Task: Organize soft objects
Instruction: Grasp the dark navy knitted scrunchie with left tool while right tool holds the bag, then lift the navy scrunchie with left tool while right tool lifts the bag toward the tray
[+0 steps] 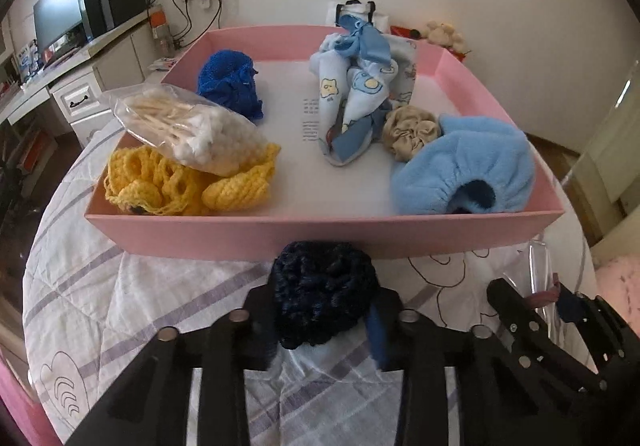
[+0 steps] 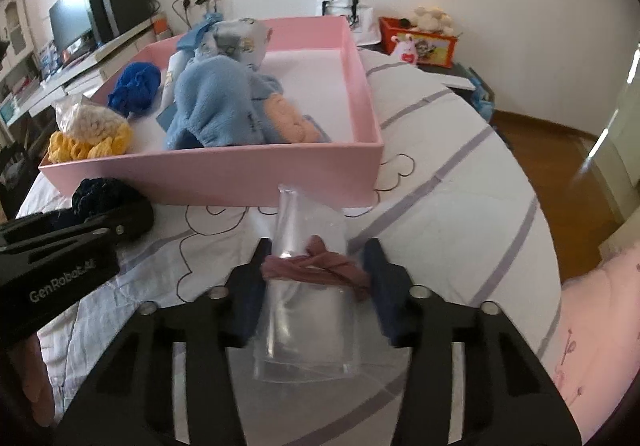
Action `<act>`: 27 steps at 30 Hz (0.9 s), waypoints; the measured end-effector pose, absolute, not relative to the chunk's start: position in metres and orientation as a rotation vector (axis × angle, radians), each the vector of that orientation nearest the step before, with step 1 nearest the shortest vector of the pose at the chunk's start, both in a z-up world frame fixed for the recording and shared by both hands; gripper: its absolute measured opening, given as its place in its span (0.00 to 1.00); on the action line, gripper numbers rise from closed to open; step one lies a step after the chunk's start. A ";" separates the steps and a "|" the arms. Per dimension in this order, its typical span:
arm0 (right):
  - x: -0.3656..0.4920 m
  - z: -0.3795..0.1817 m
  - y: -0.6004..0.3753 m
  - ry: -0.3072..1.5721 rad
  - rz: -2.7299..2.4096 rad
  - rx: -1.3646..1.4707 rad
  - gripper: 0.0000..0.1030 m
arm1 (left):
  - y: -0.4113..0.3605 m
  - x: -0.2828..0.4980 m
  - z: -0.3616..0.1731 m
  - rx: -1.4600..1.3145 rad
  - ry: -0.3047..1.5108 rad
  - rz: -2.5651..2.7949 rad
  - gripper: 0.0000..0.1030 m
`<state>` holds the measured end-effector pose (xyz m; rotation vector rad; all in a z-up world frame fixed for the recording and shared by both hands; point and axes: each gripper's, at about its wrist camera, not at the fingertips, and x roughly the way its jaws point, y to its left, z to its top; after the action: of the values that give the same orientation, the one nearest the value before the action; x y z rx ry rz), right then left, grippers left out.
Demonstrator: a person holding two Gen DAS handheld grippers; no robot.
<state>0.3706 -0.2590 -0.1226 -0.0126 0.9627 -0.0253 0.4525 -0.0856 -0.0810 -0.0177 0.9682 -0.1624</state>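
Observation:
A dark navy knitted scrunchie (image 1: 324, 294) lies on the quilt just before the front wall of the pink box (image 1: 320, 234), and my left gripper (image 1: 322, 326) is shut on it. My right gripper (image 2: 316, 286) is shut on a clear plastic bag (image 2: 308, 326) with a mauve hair band (image 2: 320, 268) across it, held over the quilt to the right. Inside the box lie a yellow crochet piece (image 1: 180, 181), a bag of cotton swabs (image 1: 188, 125), a royal blue knit (image 1: 230, 83), a patterned light-blue cloth (image 1: 352, 85), a beige scrunchie (image 1: 412, 131) and a light-blue fleece cap (image 1: 468, 169).
The box rests on a white quilt with purple stripes (image 1: 160, 306). A desk with a monitor (image 1: 60, 13) stands at the far left. A red box with plush toys (image 2: 420, 37) sits behind, wooden floor (image 2: 540, 149) lies to the right, and a pink pillow (image 2: 600, 306) is near right.

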 end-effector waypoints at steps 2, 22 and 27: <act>0.369 -0.122 -0.260 0.966 -0.020 -0.002 0.37 | -0.084 0.447 -0.080 -0.013 0.964 -0.169 0.22; 0.341 -0.106 -0.258 0.982 0.003 0.089 0.36 | -0.071 0.389 -0.043 0.051 0.867 -0.168 0.20; 0.332 -0.094 -0.250 0.955 0.004 0.079 0.36 | -0.064 0.373 -0.034 0.044 0.843 -0.164 0.20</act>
<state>0.3319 -0.2504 -0.0943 0.0787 0.9554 0.0036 0.3733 -0.0637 -0.0342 0.0440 0.8428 -0.1638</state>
